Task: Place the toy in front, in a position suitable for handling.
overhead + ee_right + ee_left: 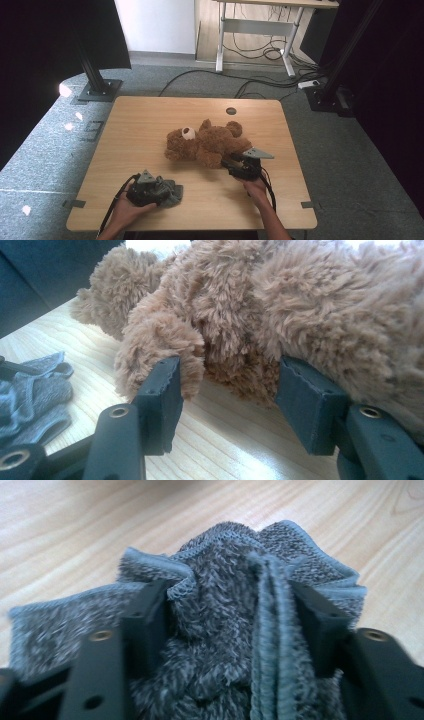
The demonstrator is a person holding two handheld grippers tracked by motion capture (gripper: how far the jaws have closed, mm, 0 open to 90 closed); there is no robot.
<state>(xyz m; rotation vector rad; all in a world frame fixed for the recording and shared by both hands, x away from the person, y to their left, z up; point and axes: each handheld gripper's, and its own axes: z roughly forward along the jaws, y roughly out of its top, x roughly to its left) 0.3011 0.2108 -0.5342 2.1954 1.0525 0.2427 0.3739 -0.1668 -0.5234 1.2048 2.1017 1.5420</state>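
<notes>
A brown teddy bear (205, 142) lies on its side in the middle of the wooden table (140, 125). My right gripper (226, 162) sits at its lower right. In the right gripper view the jaws (227, 385) stand apart at the bear's fur (225, 315); bare wood shows between them and the tips just brush the pile. A crumpled grey cloth (171, 192) lies near the front left. My left gripper (161, 192) is on it, and the left gripper view shows the cloth (220, 620) bunched up between the two jaws (230, 605), which press it from both sides.
A round cable hole (231, 111) is set in the table's far edge. Beyond it are grey carpet, loose cables (270, 82) and a desk frame (255, 30). Black stand bases sit at the back left (97, 90) and back right (325, 97).
</notes>
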